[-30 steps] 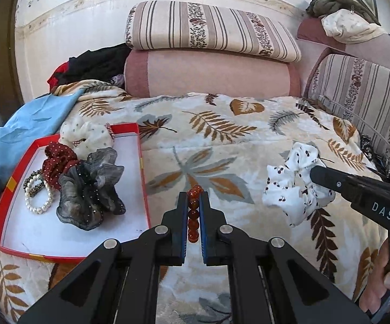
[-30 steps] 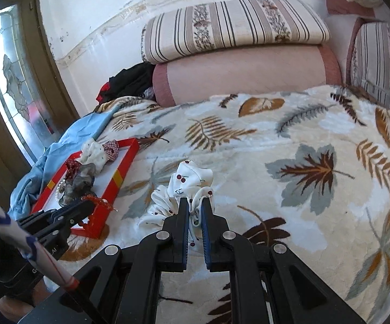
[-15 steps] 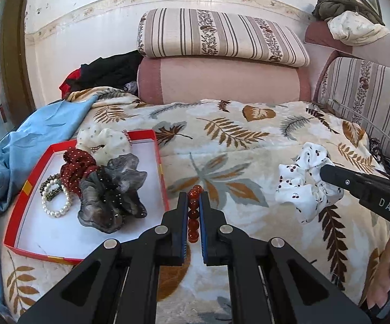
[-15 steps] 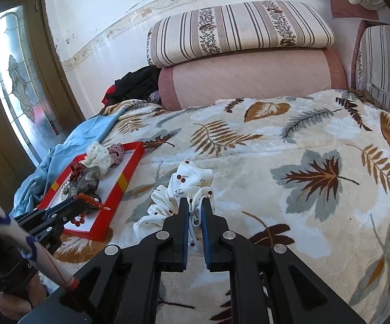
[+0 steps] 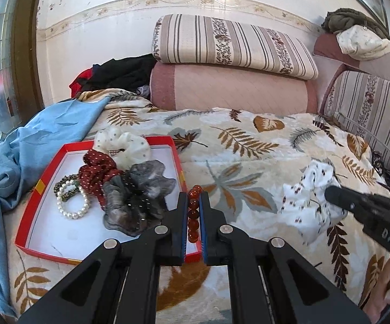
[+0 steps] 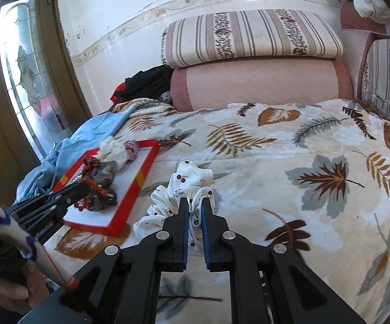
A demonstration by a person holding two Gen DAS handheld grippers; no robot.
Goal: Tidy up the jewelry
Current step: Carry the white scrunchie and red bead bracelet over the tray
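We see a white wall (image 5: 108, 27) with a floral border strip (image 5: 168, 1) and a patterned-glass door (image 6: 27, 81) letting daylight in — before it a bed under a leaf-print blanket (image 6: 289, 162), a striped cushion (image 5: 230, 43) stacked on a pink bolster (image 5: 230, 89)

leaf-print bed (image 5: 249, 145), red tray (image 5: 180, 159), blue cloth (image 5: 46, 132)

Bright daylight from window (image 6: 30, 81) — fisheye-warped edges.

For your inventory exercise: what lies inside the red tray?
In the red tray: a cream scrunchie, a red dotted scrunchie, a grey scrunchie, a pearl bracelet and a dark beaded band. Anything beneath the scrunchies is hidden.
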